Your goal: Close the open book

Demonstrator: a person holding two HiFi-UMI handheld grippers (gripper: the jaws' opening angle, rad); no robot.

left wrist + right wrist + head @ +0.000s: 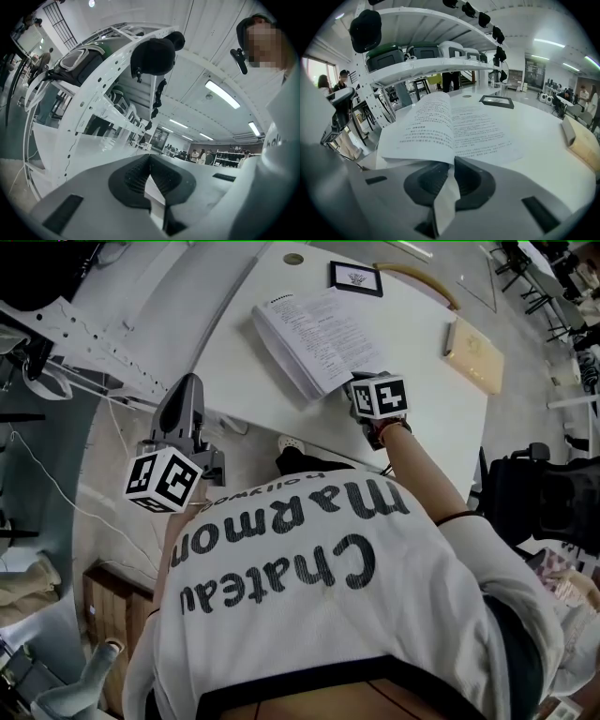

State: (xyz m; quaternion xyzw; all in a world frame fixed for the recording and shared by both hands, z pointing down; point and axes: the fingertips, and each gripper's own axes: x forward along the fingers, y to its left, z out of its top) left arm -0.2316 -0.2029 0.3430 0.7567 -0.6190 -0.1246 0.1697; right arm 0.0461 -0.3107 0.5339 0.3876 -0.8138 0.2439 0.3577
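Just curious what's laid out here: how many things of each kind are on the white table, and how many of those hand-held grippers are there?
open book: 1
black-framed picture: 1
tan wooden block: 1
grippers: 2, the left gripper and the right gripper
Total: 5

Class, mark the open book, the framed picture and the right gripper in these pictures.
open book (323, 334), head view, middle of its printed page.
framed picture (356, 278), head view, centre inside its black frame.
right gripper (452, 163), right gripper view, between its fingertips.
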